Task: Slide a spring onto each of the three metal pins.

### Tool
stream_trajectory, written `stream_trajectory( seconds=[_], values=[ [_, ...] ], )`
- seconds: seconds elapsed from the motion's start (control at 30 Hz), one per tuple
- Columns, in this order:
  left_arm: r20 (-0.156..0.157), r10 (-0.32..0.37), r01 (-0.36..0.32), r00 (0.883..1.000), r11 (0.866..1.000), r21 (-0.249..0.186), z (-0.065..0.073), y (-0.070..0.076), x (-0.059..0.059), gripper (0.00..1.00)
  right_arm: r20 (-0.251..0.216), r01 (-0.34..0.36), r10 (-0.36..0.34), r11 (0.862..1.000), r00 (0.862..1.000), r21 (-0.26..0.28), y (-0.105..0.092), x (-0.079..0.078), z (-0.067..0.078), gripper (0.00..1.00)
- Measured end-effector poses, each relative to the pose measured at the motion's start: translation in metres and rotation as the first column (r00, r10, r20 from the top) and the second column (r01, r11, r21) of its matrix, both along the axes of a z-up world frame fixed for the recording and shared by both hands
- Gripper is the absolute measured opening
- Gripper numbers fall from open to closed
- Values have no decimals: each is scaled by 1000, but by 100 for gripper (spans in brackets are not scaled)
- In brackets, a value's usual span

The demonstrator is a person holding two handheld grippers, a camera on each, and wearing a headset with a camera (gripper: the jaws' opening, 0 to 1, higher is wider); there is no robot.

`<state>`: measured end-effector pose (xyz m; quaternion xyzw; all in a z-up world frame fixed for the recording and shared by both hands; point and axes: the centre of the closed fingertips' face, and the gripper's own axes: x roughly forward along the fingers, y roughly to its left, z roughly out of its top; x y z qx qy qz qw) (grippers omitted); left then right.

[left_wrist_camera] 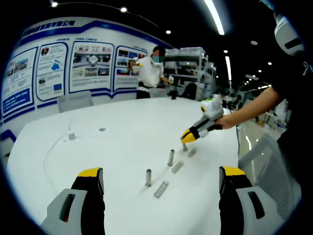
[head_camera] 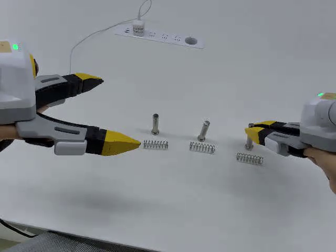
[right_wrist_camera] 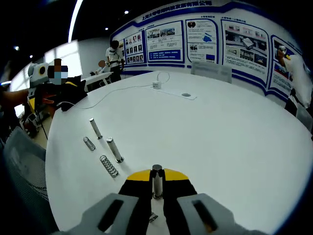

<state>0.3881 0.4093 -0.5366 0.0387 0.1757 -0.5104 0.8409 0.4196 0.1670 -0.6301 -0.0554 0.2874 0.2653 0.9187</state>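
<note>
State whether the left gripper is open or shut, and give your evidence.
Open: the left gripper has its two yellow-tipped jaws standing wide apart, holding nothing.

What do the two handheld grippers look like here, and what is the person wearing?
The left gripper and right gripper match: white, boxy bodies, each with a small green light on top, grey-and-black jaws, and pointed yellow tips. In the left gripper view the person's top looks dark and short-sleeved.
</note>
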Motion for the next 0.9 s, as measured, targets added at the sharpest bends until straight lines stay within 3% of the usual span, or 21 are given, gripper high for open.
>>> stream_trajectory(
  seconds=[0.43,0.9],
  values=[
    [-7,0,0,1000,1000,8,0,-5,-4,100,70,13,-17,999,997,52,-3,-9,-2,8],
    [-9,1,0,1000,1000,17,1,-4,-4,100,95,31,-38,997,995,74,-2,-5,1,8]
  ],
)
